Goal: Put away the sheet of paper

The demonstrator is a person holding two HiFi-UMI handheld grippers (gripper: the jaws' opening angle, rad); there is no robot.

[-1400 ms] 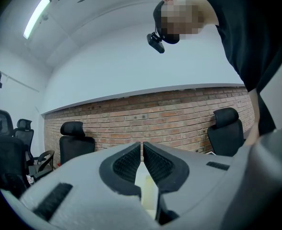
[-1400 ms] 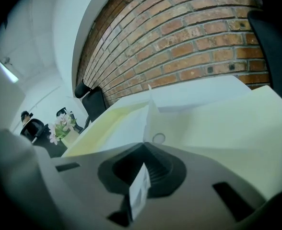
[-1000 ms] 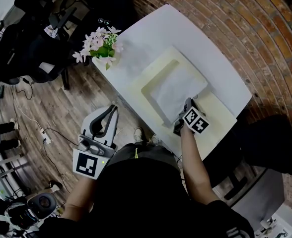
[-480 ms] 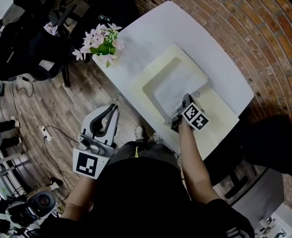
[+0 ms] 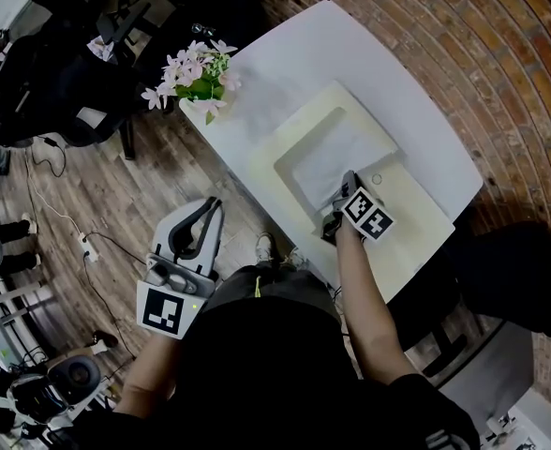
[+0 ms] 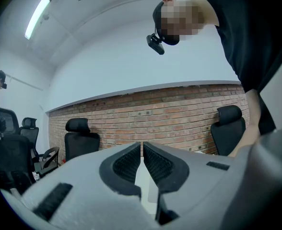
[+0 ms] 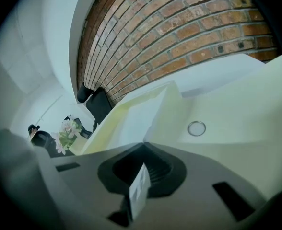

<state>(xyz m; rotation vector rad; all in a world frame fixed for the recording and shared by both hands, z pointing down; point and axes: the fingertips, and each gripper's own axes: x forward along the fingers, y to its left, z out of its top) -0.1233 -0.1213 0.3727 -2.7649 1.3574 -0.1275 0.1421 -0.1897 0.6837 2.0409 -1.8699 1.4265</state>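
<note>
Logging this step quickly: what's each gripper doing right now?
Left gripper: shut, empty.
Right gripper: shut on the sheet of paper.

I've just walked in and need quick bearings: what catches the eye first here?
The right claw is shut on an edge of the sheet of paper, which lies in a cream tray on the white table. Pink flowers stand at the table's left corner, and the left claw hangs shut and empty over the wooden floor.

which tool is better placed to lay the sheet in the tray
Right: right tool is shut on the sheet of paper over the tray; left tool hangs empty beside the table.
</note>
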